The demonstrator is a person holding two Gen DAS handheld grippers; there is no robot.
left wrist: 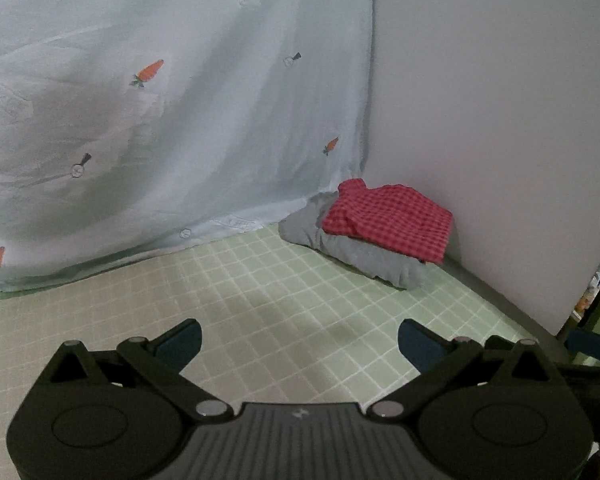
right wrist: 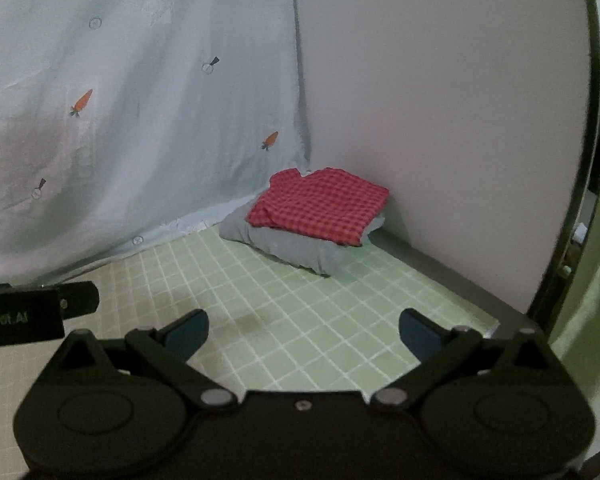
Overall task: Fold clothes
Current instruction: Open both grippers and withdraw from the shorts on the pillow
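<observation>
A folded red checked garment (left wrist: 388, 218) (right wrist: 320, 206) lies on top of a folded grey garment (left wrist: 364, 252) (right wrist: 296, 246) in the far corner of the green checked surface (left wrist: 284, 292) (right wrist: 284, 304). My left gripper (left wrist: 300, 346) is open and empty, hovering over the bare surface well short of the pile. My right gripper (right wrist: 304, 334) is likewise open, with nothing between its fingers. The left gripper's black body (right wrist: 32, 314) shows at the left edge of the right wrist view.
A pale blue curtain (left wrist: 160, 100) (right wrist: 140, 112) with carrot prints hangs behind the surface on the left. A plain white wall (left wrist: 500, 120) (right wrist: 440, 120) closes the right side. The surface's right edge (right wrist: 496, 316) runs along a dark frame.
</observation>
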